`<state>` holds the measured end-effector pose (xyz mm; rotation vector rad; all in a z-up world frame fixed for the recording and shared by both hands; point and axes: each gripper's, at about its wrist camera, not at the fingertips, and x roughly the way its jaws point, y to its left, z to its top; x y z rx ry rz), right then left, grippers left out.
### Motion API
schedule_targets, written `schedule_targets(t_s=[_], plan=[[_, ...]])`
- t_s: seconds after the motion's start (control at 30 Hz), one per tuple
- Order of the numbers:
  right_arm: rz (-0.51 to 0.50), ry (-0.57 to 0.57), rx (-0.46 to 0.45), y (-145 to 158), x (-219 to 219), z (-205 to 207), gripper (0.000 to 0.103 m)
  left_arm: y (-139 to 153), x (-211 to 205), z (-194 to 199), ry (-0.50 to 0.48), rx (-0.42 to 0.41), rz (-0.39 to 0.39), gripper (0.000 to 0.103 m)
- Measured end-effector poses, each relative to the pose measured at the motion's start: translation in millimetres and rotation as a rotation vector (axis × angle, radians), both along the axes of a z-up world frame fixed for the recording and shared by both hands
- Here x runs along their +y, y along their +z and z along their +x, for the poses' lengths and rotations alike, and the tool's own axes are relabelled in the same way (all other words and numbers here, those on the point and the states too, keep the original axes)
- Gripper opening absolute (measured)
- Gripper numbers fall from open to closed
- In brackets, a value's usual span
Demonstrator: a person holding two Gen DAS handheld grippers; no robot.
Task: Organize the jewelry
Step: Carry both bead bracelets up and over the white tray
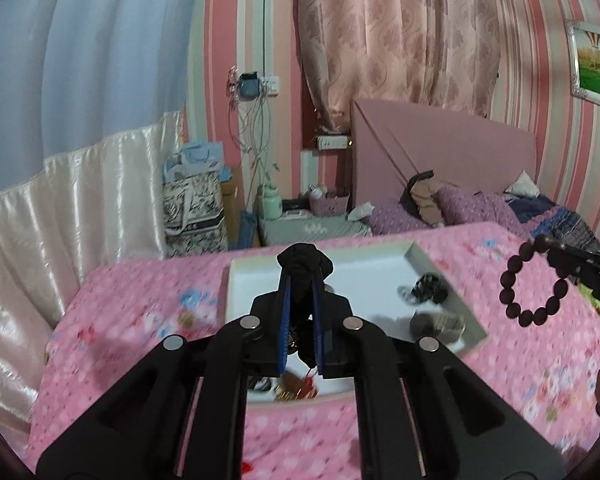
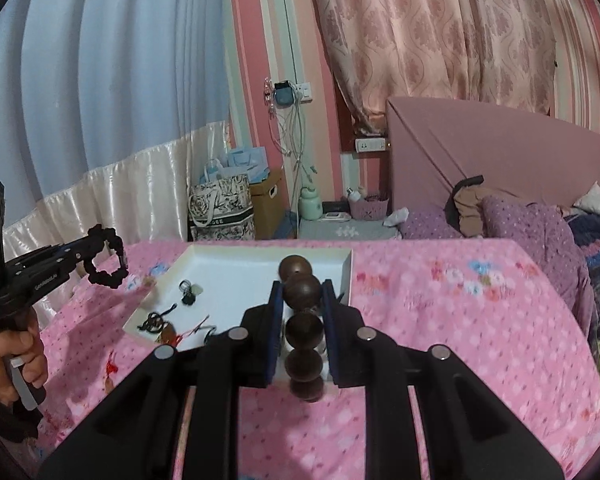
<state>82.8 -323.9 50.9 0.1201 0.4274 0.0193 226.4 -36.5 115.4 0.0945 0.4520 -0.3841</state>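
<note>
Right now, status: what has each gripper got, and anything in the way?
Left gripper shut on black bracelet. Right gripper shut on brown bead bracelet. Both held above white tray. Nothing blocking it.

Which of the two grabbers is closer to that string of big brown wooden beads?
Right. The right gripper clamps the brown bead bracelet itself; the left gripper, apart on the left, holds a black bracelet.
</note>
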Motion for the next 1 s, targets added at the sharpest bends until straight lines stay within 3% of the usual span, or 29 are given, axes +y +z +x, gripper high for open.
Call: schedule_targets(t_s=[0.4, 0.57, 0.8, 1.0], plan=[[0.039, 0.086, -0.001, 8.5, 36.2, 73.2, 0.019, -20.9, -24.5, 49.1, -0.016, 0.030, -0.023, 0.008], [0.025, 0.120, 0.023, -7.1, 61.1, 97.6, 0.019, -51.2, -36.5, 67.5, 0.002, 0.050, 0.054, 0.008], [-0.020, 0.123, 0.105, -46.7, 74.6, 120.1, 0.019, -89.1, -29.5, 95.4, 0.023, 0.154, 0.028, 0.008], [-0.026, 0.124, 0.128, -67.5, 82.7, 130.6, 0.019, -103.1, -32.6, 101.9, 0.012, 0.194, 0.006, 0.008]])
